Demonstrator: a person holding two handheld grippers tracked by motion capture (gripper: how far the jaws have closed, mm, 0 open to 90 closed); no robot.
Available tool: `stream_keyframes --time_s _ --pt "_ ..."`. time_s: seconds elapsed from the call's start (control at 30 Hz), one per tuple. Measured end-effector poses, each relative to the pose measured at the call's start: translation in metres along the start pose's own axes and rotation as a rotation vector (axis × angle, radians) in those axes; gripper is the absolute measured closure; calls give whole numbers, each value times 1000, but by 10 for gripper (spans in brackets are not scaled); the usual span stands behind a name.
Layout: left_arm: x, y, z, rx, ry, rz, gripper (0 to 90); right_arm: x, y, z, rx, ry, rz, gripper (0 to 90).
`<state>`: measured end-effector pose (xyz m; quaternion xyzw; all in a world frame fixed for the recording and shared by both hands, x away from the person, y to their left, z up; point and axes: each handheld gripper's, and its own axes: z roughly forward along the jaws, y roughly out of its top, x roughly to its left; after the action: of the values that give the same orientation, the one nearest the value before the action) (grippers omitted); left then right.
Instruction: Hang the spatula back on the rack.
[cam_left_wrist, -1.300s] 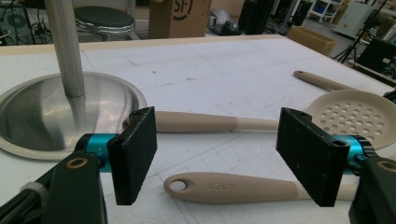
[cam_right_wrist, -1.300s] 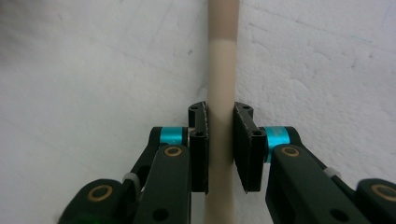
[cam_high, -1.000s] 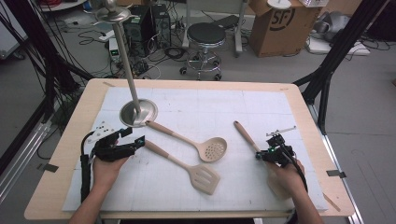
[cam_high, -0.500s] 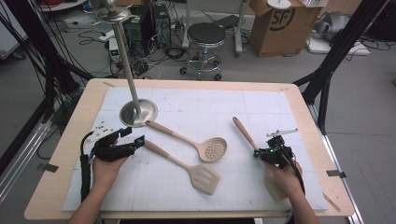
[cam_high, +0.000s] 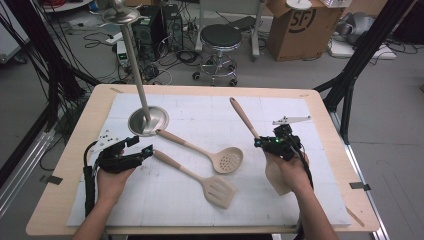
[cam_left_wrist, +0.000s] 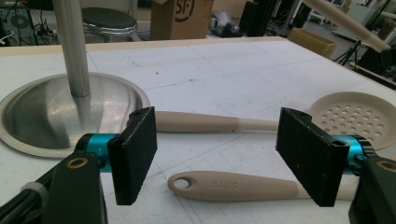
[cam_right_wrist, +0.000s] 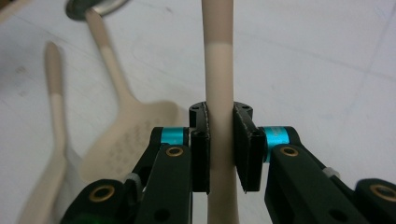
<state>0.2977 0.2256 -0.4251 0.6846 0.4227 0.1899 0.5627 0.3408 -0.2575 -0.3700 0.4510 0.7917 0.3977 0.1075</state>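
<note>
While the tabletop (cam_high: 325, 125) carries a white mat (cam_high: 310, 200) and a steel stand (cam_high: 148, 121) with a round base, the right tool (cam_high: 260, 142) pinches a beige spatula (cam_high: 243, 116) at mid-handle, handle tilted up off the mat, blade low by the hand. Left tool (cam_high: 145, 148) rests spread, nothing between its jaws, just beside the slotted turner (cam_high: 216, 190); the skimmer (cam_high: 226, 160) lies close behind.

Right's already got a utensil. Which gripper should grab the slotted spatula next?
Left, probably. The left gripper sits open with the slotted spatula handle end lying right between its jaws in the left gripper view. The right gripper is shut on the third utensil, tilted off the table.
</note>
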Motion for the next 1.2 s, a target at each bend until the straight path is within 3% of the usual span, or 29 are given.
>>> stream_keyframes --time_s 0.07,0.1,0.23,0.43,0.67,0.9,1.03,1.2 --pt "0 0 0 -1 0 1 297 3 5 0 -11 13 1 789" --pt "0 0 0 -2 1 1 297 9 14 0 -56 44 0 789" --pt "2 0 -1 -6 -3 -9 297 15 25 5 -144 127 14 789" --pt "3 -1 -3 1 -2 -19 298 27 40 14 -194 212 25 789" --pt "8 -3 -10 -3 16 -32 298 44 62 19 -237 251 -9 788" --pt "10 -6 -15 -3 24 -41 300 69 86 28 -325 321 -57 788" --pt "12 -8 -19 3 27 -43 301 77 95 37 -362 368 -51 788" --pt "12 -10 -21 6 26 -46 301 82 103 52 -370 373 -44 788"
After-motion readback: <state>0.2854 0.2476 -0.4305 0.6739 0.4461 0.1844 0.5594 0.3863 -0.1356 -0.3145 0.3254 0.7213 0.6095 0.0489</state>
